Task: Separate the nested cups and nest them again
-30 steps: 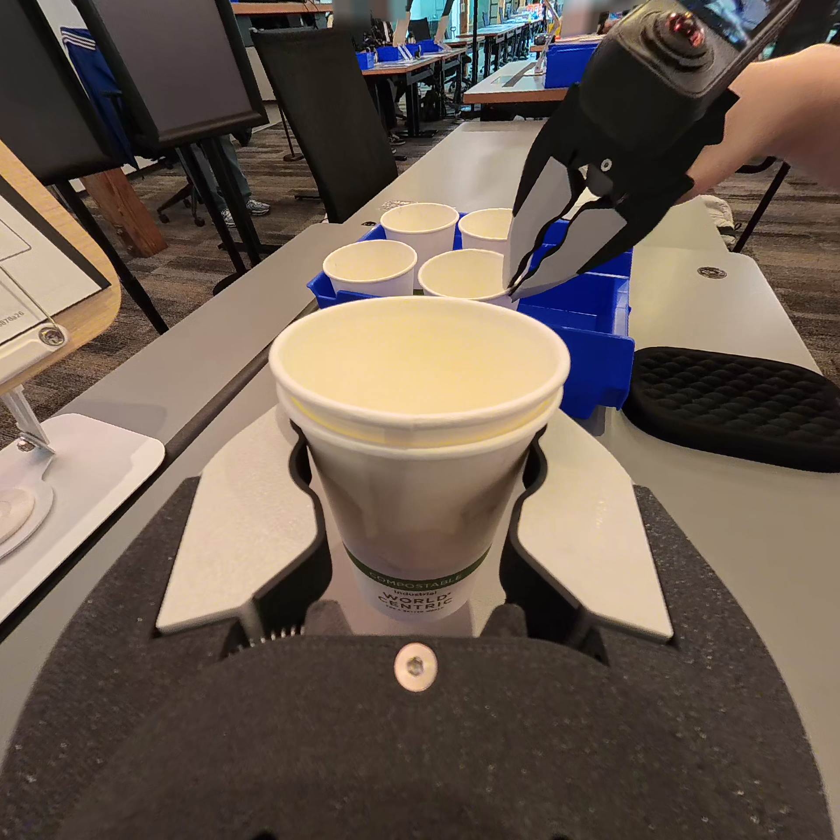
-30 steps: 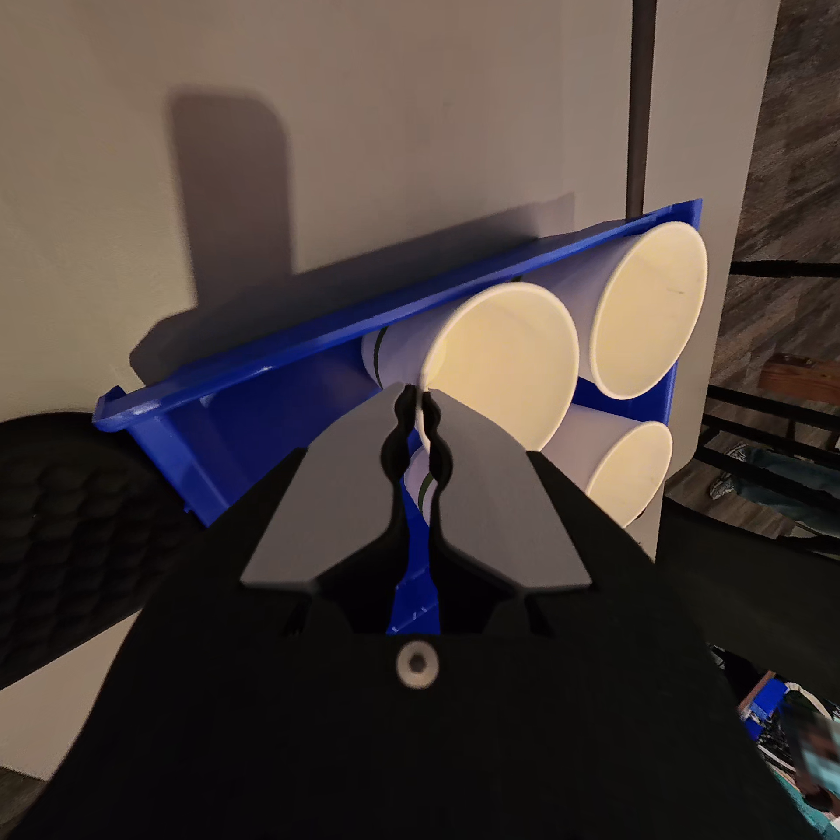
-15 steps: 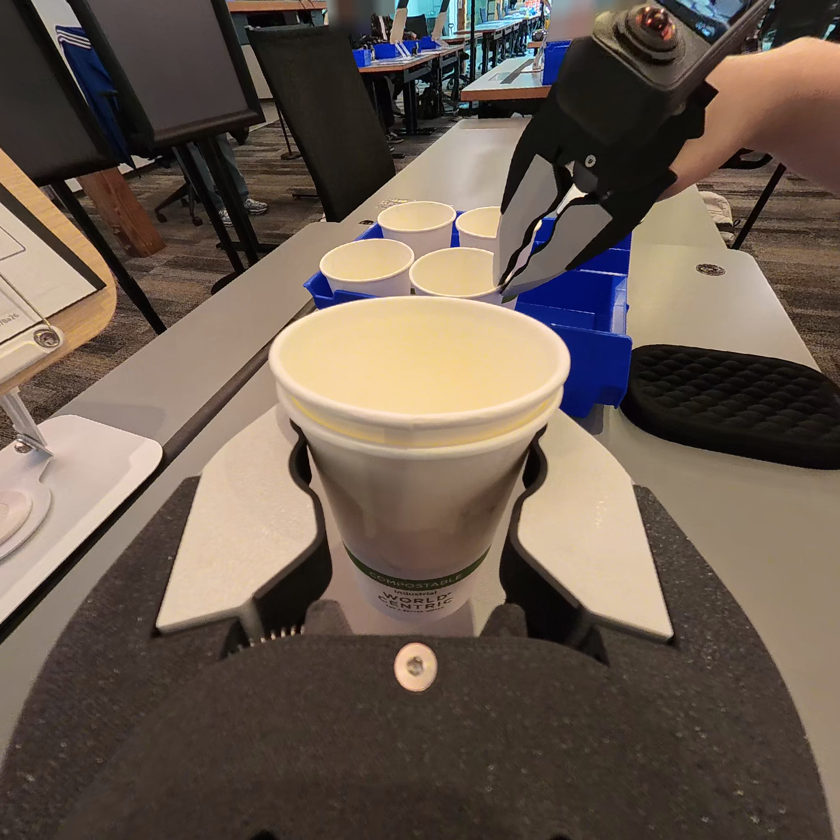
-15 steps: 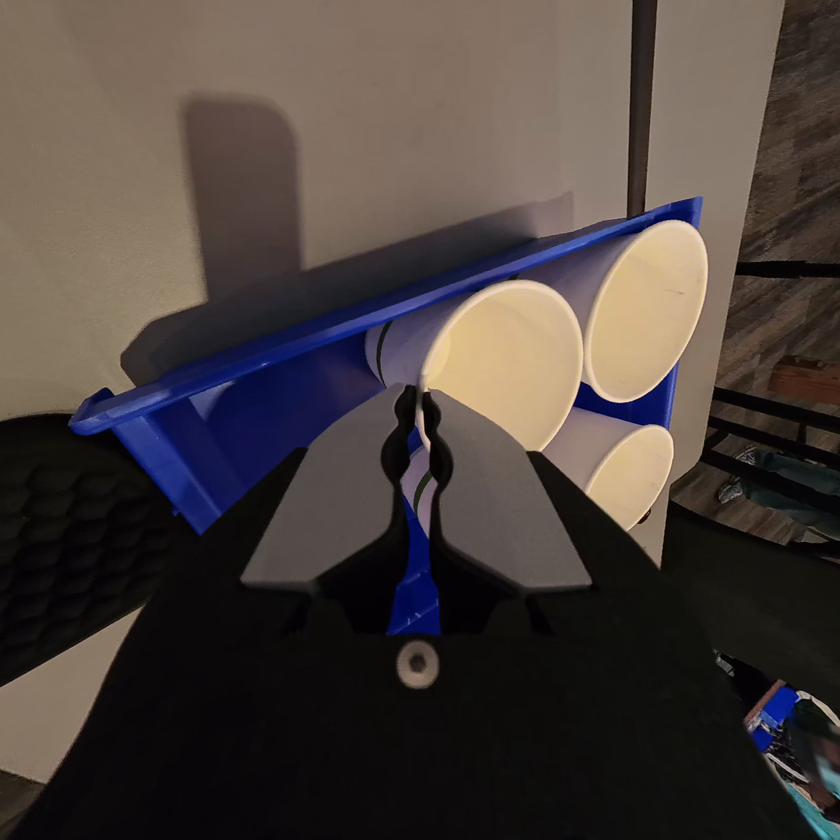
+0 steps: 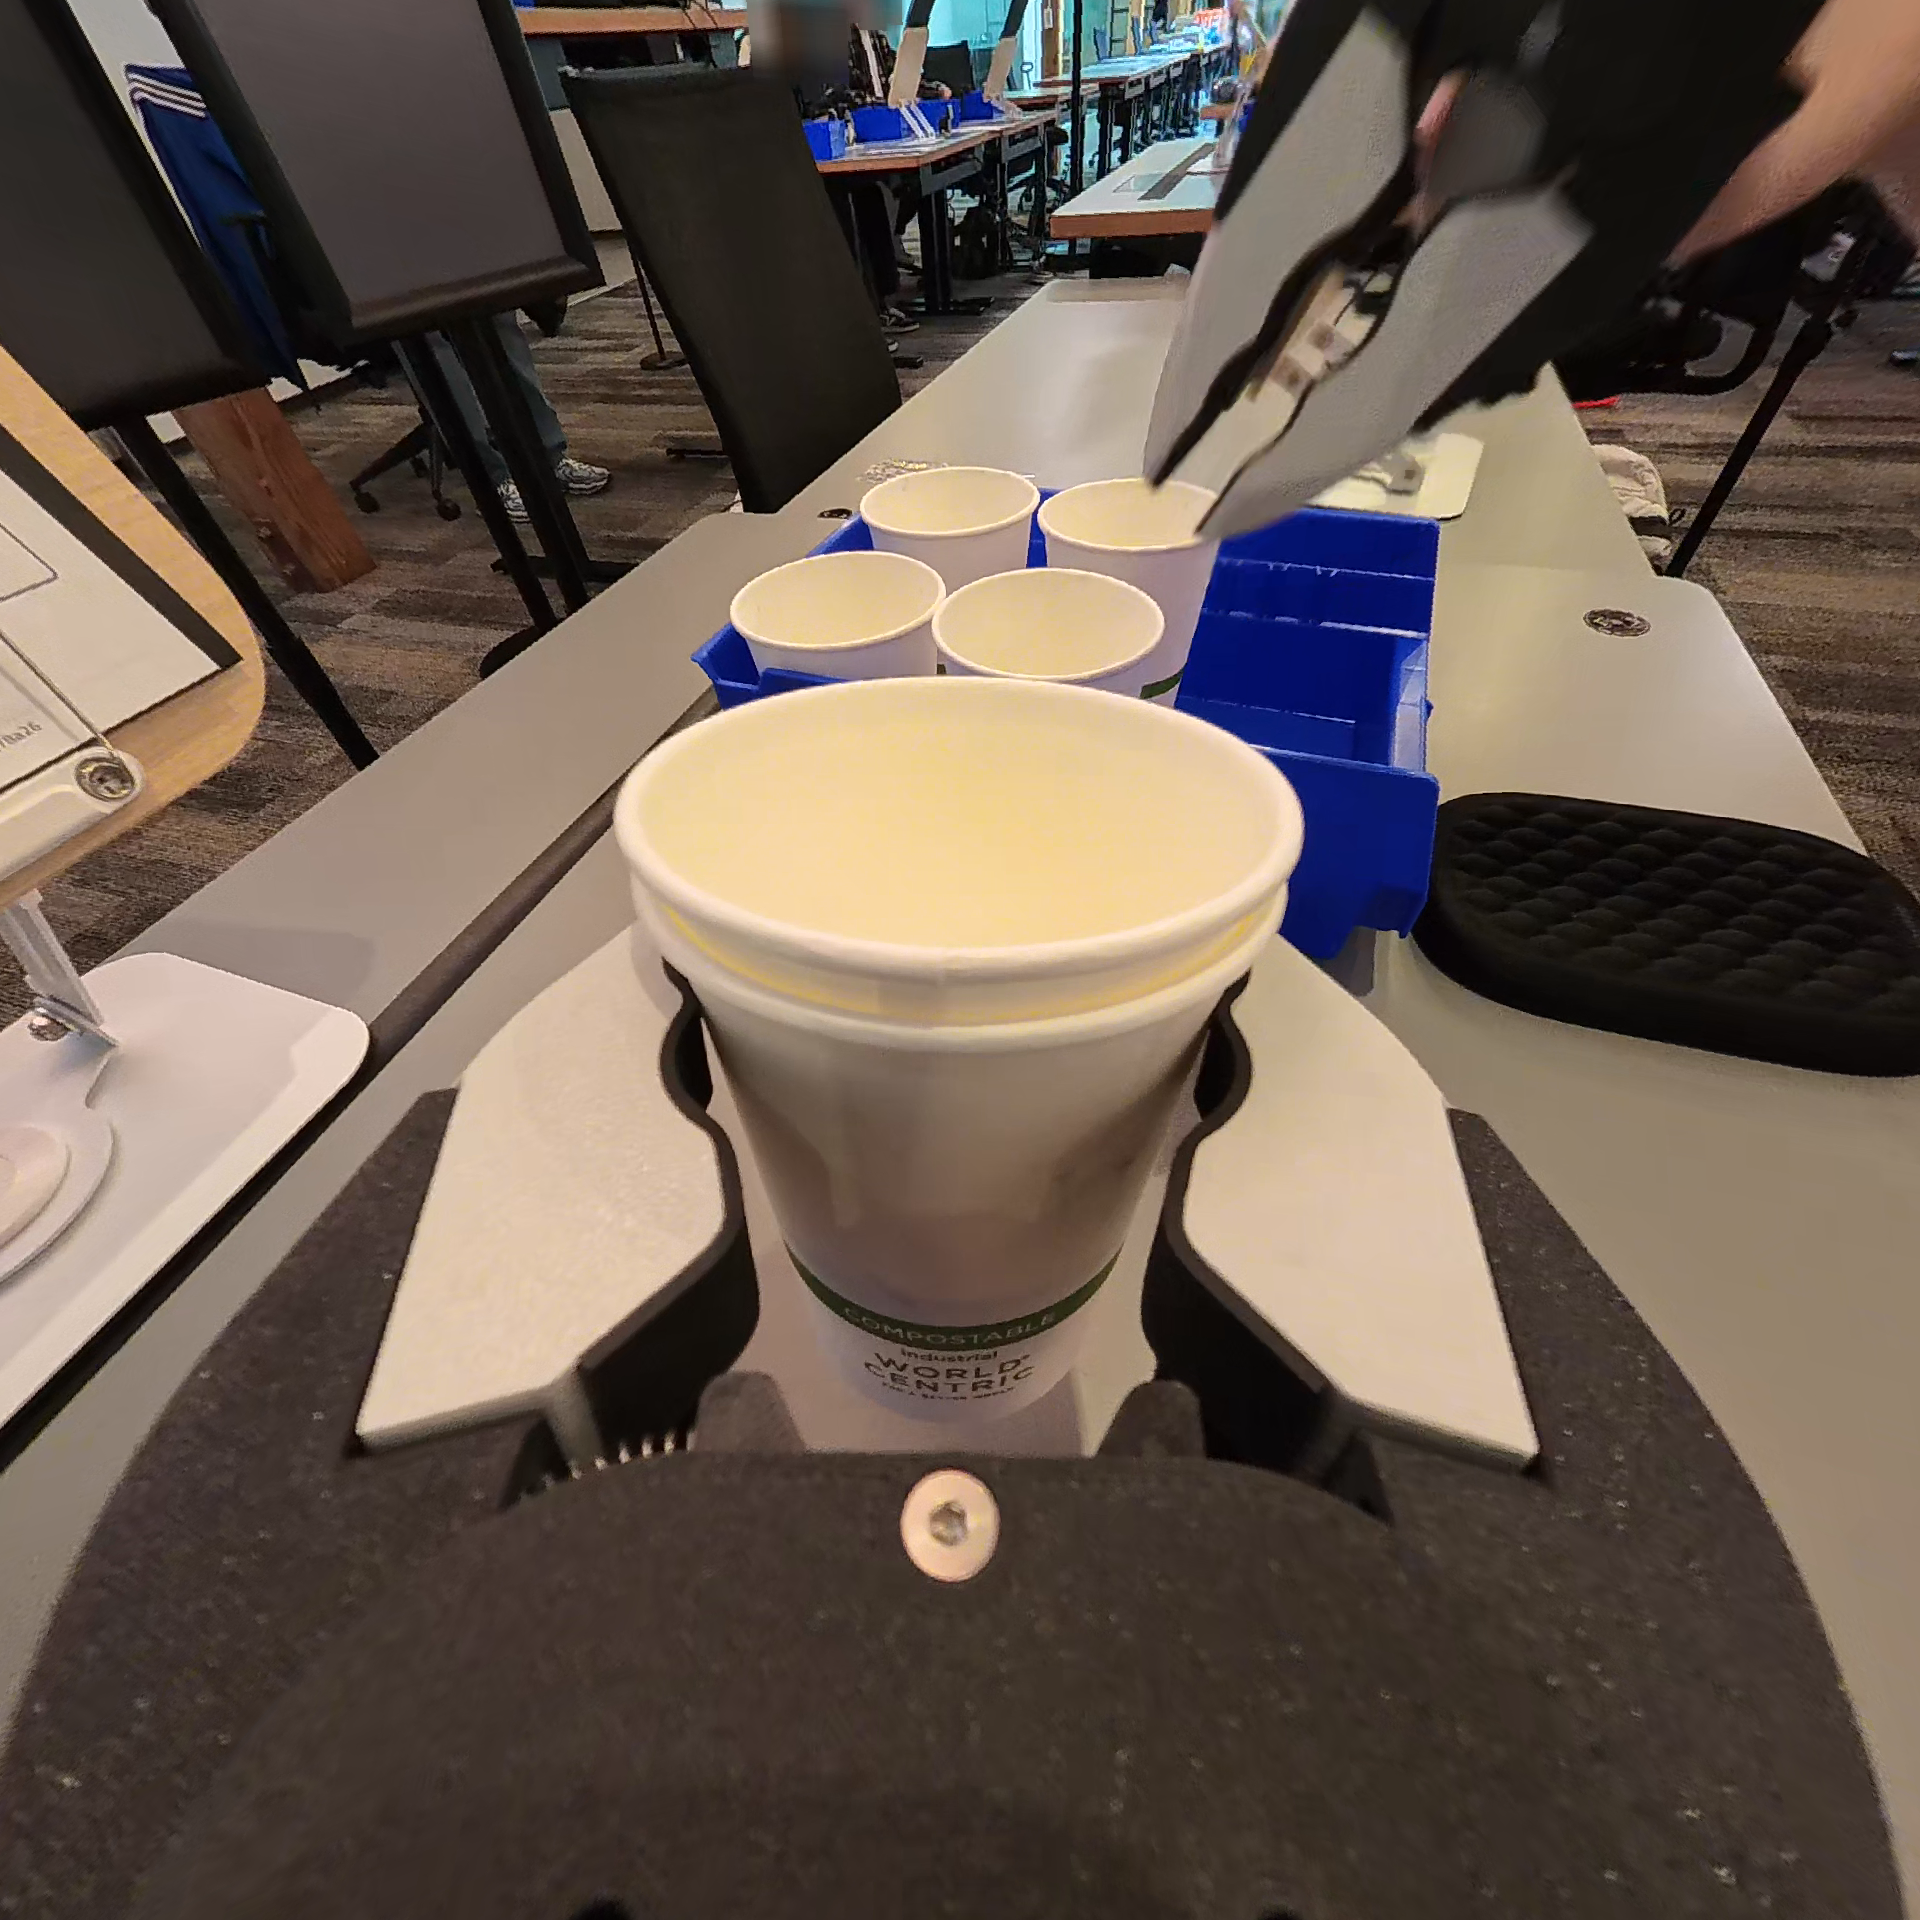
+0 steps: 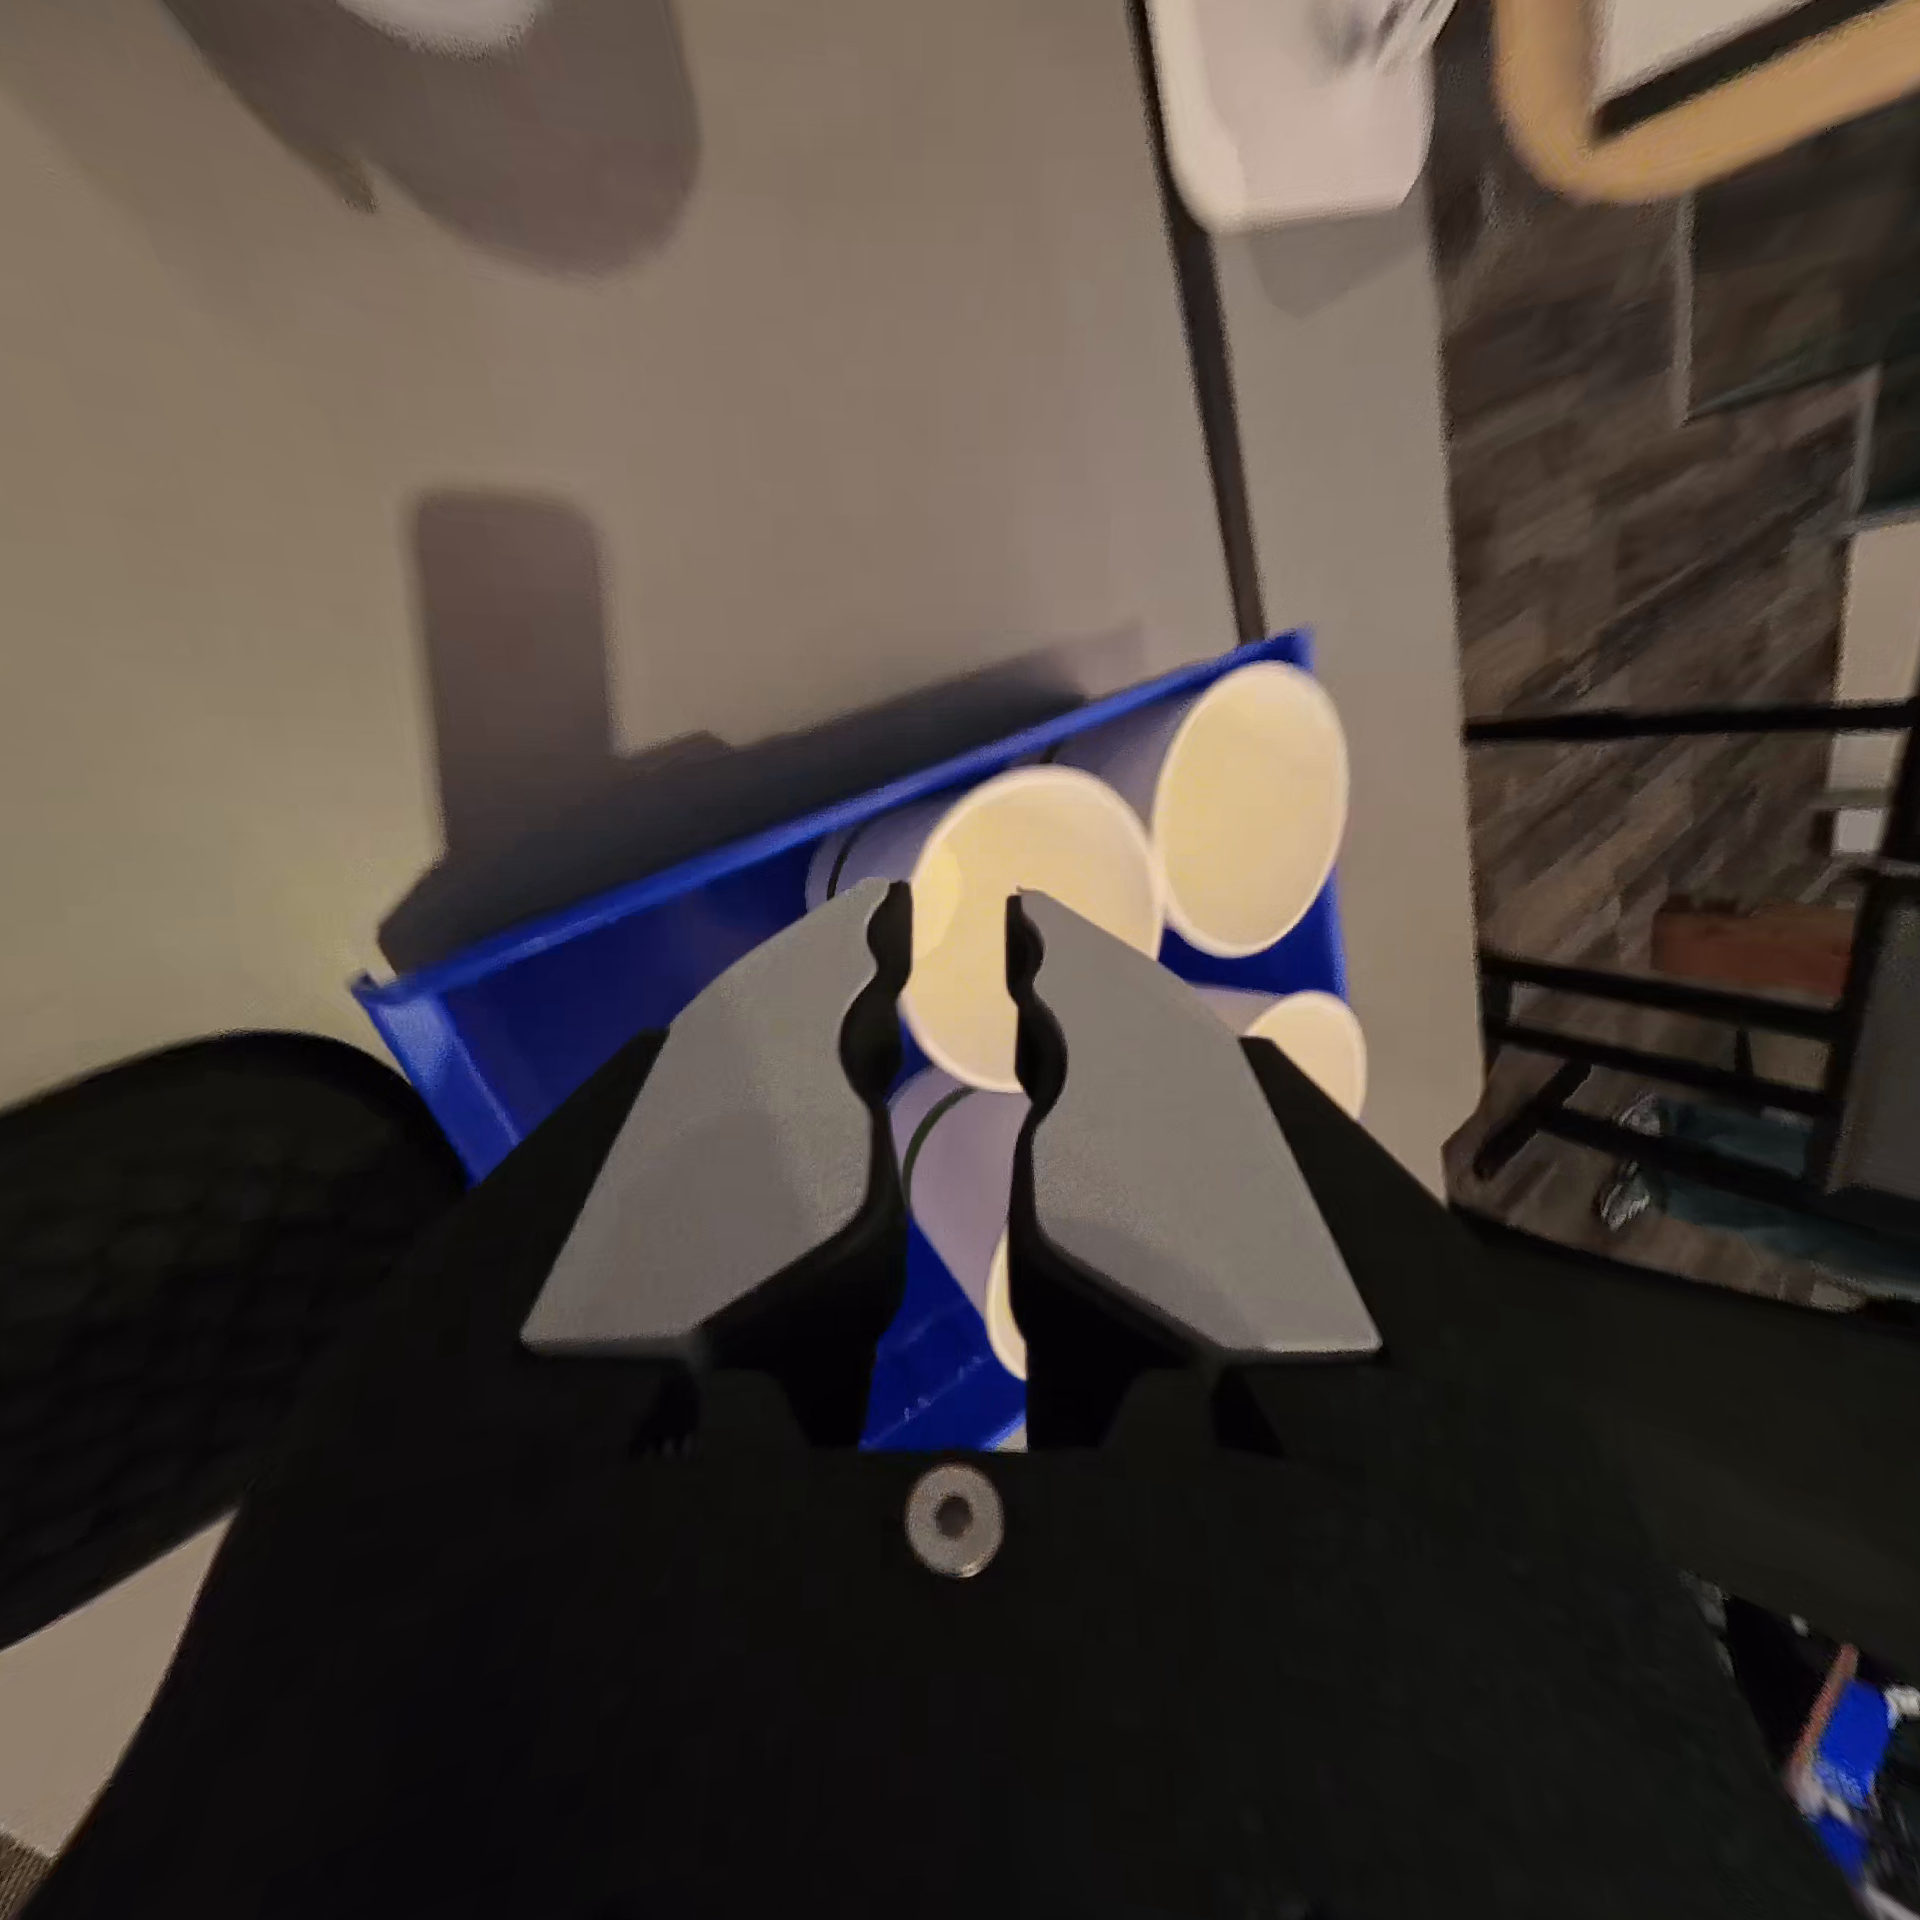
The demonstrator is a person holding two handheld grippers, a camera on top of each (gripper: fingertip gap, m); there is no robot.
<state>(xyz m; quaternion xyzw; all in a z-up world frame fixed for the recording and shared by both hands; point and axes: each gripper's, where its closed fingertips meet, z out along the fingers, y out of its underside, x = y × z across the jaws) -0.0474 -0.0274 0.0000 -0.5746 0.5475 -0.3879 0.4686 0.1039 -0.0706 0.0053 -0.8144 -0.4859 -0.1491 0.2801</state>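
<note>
My left gripper (image 5: 951,1023) is shut on two nested white paper cups (image 5: 956,1143), held upright just above the grey table, the inner cup's rim a little above the outer one's. My right gripper (image 6: 956,899) is slightly open and empty. In the left wrist view it (image 5: 1190,501) hangs just over the rim of the back right cup (image 5: 1127,520) in the blue bin (image 5: 1340,821). Several single white cups stand in that bin (image 6: 623,935), among them the nearest cup (image 6: 1029,925) in front of my right fingertips.
A black dimpled mat (image 5: 1673,935) lies right of the bin and shows in the right wrist view (image 6: 156,1247). A white stand base (image 5: 156,1122) and a wooden board (image 5: 104,665) are at the left. A black chair (image 5: 748,291) stands beyond the table.
My right gripper has opened, let go of the cup rim it pinched, and pulled up and back from the bin. The left gripper and nested cups have not moved.
</note>
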